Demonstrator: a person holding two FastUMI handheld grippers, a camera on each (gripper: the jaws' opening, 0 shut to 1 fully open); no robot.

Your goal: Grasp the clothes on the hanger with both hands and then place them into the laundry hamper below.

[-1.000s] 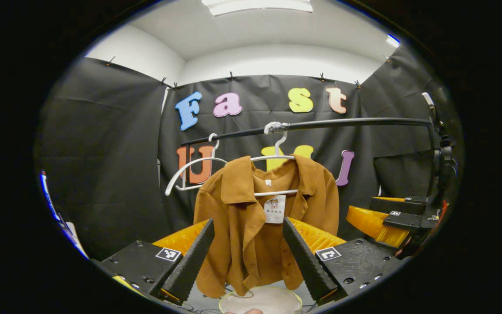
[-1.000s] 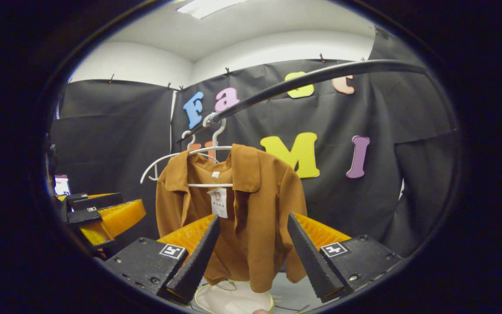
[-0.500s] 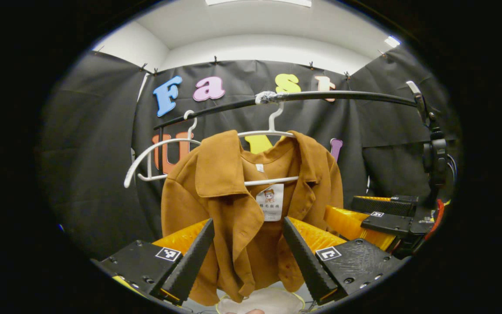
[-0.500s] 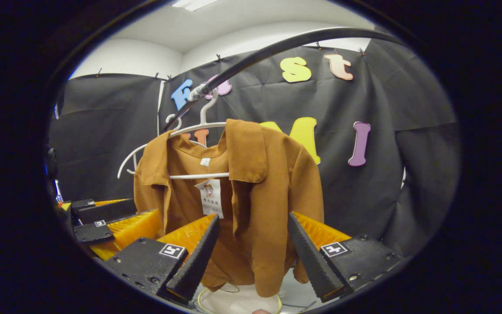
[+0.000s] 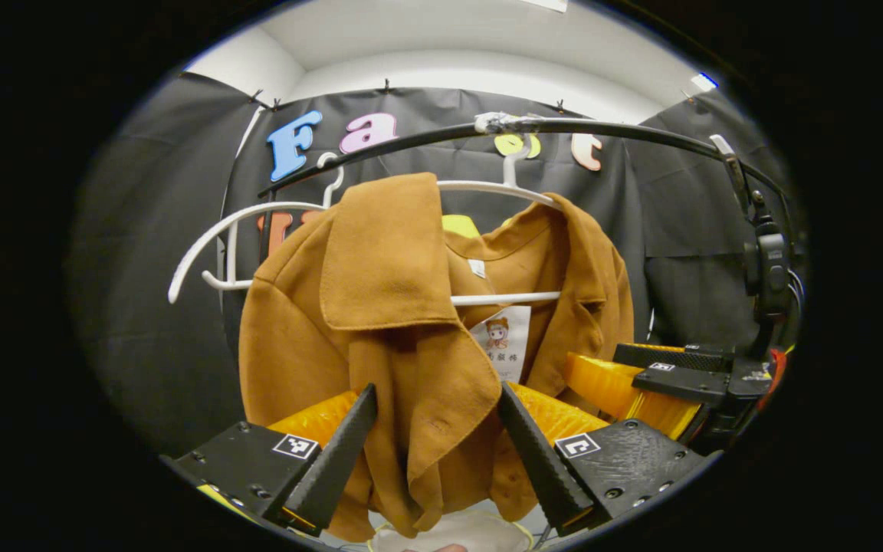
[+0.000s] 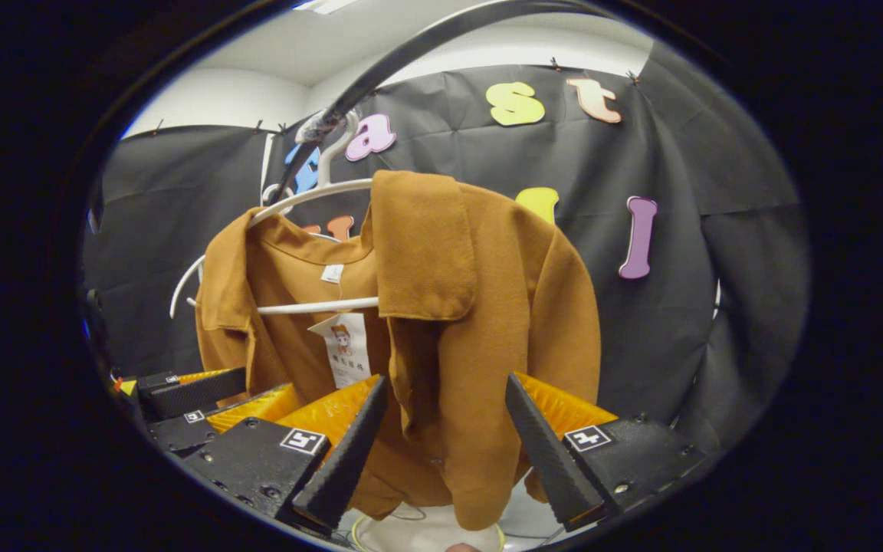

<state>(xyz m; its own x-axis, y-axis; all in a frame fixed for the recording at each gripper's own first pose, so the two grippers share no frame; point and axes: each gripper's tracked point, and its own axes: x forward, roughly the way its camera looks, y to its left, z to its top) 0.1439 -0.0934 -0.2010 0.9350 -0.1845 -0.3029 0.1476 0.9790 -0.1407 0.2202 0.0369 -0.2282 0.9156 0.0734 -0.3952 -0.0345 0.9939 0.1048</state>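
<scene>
Two sets of tongs, left (image 5: 435, 438) and right (image 6: 441, 433), both stood spread wide with nothing between them. I had each aimed at the brown shirt (image 5: 411, 322), which hung on a white hanger (image 5: 487, 187) from the black rail (image 5: 564, 126). A second, bare hanger (image 5: 211, 245) sat on the rail just beside the shirt. Below the shirt's hem a pale round rim showed, which I took for the laundry hamper (image 5: 472, 530).

In the left gripper view the shirt's front panel lay between my left tongs; in the right gripper view the other panel and sleeve lay between my right tongs.

My judgement: push each set further onto the cloth, high near the shoulders, close on fabric only, avoid the hanger bar, then lift the shirt clear of the hanger before lowering it to the hamper.
</scene>
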